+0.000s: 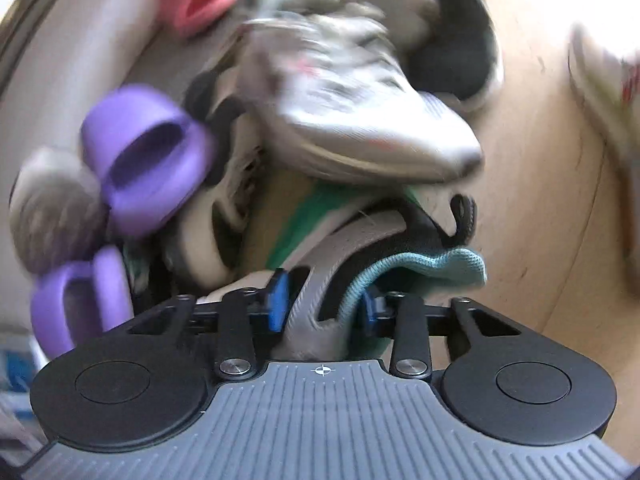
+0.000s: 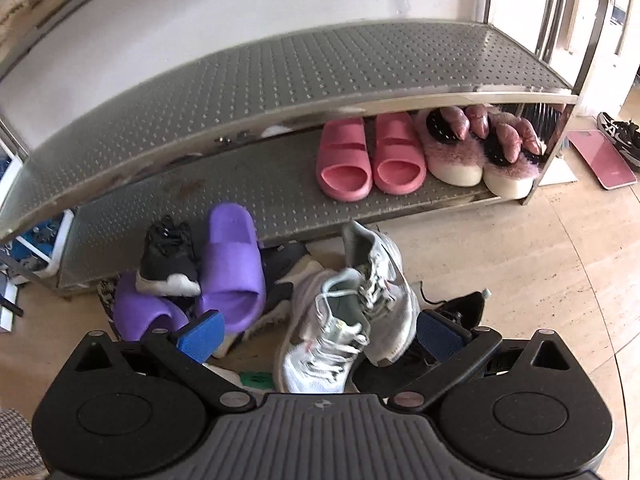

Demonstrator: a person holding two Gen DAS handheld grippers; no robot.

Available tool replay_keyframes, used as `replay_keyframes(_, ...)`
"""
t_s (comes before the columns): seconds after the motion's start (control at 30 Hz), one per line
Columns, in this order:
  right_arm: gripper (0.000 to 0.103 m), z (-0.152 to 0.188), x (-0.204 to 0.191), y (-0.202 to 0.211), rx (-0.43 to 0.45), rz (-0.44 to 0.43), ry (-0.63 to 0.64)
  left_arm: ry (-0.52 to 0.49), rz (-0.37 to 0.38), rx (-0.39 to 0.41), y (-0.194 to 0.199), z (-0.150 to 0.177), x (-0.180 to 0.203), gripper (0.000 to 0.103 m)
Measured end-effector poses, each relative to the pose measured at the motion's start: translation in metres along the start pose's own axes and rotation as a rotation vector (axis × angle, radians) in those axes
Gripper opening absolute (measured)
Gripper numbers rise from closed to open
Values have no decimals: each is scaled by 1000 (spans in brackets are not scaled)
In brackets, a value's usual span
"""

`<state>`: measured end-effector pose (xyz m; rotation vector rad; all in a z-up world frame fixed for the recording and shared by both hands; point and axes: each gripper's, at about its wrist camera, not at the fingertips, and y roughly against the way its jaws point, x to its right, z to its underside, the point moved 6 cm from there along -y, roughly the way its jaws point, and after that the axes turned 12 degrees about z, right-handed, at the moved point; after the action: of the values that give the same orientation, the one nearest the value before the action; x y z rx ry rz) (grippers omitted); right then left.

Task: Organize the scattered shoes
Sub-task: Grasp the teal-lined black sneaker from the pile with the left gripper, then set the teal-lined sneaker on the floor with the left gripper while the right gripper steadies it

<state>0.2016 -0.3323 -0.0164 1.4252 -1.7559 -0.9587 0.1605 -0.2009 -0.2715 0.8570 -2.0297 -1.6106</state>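
Observation:
In the left wrist view, my left gripper is shut on the collar of a grey-white sneaker with teal lining and a green stripe. Blurred behind it lie another grey sneaker, two purple slides and a pink slide. In the right wrist view, my right gripper is open and hovers over a floor pile. That pile holds two pale grey sneakers, two purple slides and a black sneaker. A metal shoe rack stands behind the pile.
The rack's lower shelf holds a pair of pink slides and pink fuzzy slippers at its right end; the top shelf is bare. A pink scale and black sneakers lie on the wooden floor at the far right.

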Motion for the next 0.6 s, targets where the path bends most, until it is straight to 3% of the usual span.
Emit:
replay_keyframes(0.03, 102, 0, -1, 2, 6, -3, 3, 184, 73, -27, 8, 6, -19, 25)
replay_keyframes(0.1, 102, 2, -4, 4, 13, -7, 10, 410, 158, -55, 14, 23, -38, 21)
replay_keyframes(0.17, 102, 4, -7, 5, 13, -9, 18, 718, 283, -69, 22, 56, -56, 20)
replay_keyframes(0.23, 102, 6, -10, 5, 11, -10, 28, 860, 349, -52, 17, 73, -65, 25)
replay_keyframes(0.3, 102, 9, -14, 2, 7, -13, 44, 900, 330, -25, 15, 79, -75, 49)
replay_keyframes(0.37, 102, 13, -19, -1, -5, -10, 65, 845, 297, -57, 15, 80, -80, 59)
replay_keyframes(0.6, 102, 65, -55, -40, -107, -30, 137, 701, 234, -67, 63, 106, -58, 75)
